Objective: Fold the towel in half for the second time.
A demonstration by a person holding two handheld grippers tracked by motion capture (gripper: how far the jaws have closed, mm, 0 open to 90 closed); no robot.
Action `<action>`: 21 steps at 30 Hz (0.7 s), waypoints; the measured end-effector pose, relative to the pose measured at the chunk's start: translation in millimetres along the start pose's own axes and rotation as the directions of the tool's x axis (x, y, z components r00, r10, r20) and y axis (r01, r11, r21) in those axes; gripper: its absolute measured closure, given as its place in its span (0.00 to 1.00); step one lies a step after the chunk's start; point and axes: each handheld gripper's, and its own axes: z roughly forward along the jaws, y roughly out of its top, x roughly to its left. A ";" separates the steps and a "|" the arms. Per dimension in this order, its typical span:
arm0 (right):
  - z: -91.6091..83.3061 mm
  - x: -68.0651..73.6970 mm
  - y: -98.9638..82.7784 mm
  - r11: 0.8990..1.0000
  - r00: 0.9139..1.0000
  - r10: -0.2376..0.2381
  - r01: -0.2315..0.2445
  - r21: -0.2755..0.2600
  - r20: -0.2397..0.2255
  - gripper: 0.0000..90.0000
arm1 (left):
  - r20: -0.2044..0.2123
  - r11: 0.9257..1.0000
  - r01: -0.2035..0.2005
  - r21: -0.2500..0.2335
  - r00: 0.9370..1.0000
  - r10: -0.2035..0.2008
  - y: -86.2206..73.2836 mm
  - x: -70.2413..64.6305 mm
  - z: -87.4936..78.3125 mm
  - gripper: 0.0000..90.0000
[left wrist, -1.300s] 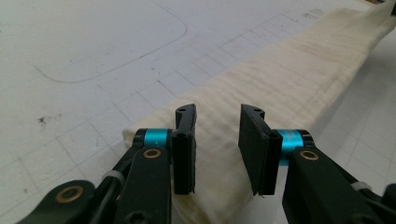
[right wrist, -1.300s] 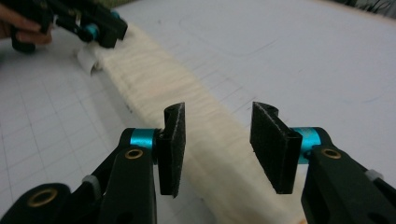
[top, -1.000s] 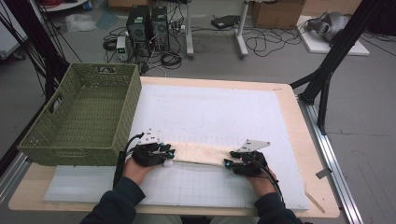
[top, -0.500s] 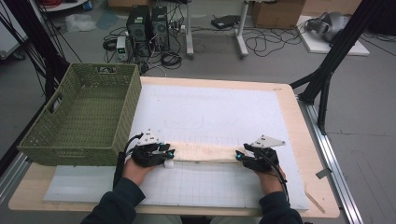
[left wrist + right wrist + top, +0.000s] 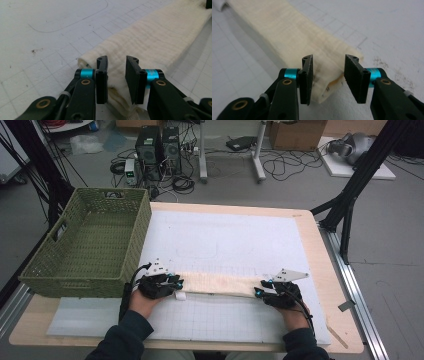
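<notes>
Overlooking green basket [image 5: 87, 245], grippers framing cloth [image 5: 150, 42]

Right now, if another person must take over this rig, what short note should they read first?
Left tongs: jaws have just been closing, with a gap between them; the left end of the long folded cream cloth strip lies between them, not clearly pinched.
Right tongs: jaws also closing, astride the strip's right end, a gap visible on both sides.
Things: the strip lies flat across the white gridded mat, one hand at each end. The green woven basket stands at the table's left, apart from the strip.
Done: cloth folded into a narrow band.
Left: probably close on both ends, fold again, perhaps move it to the basket.
</notes>
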 end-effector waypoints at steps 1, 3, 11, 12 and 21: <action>1.2 -1.6 -1.6 1.000 1.000 0.005 -0.005 0.012 0.003 0.65 | -0.003 1.000 -0.004 0.001 1.000 0.004 0.0 -0.4 0.2 0.80; 1.1 -4.4 -2.9 1.000 1.000 0.019 -0.019 0.008 0.008 0.64 | -0.009 1.000 -0.007 0.006 1.000 0.007 0.2 -1.1 0.9 0.81; 1.6 -5.7 -3.4 1.000 1.000 0.008 -0.008 0.010 0.021 0.63 | -0.014 1.000 -0.001 0.011 1.000 0.001 0.1 -0.9 1.3 0.83; 1.4 -5.8 -3.4 1.000 1.000 0.009 -0.009 0.010 0.023 0.63 | -0.014 1.000 -0.001 0.010 1.000 0.001 0.1 -0.7 1.1 0.83; -22.8 -8.0 3.2 0.992 0.999 0.031 -0.028 -0.121 0.021 0.48 | -0.031 0.983 0.083 -0.166 0.996 -0.089 2.4 12.1 -18.0 0.58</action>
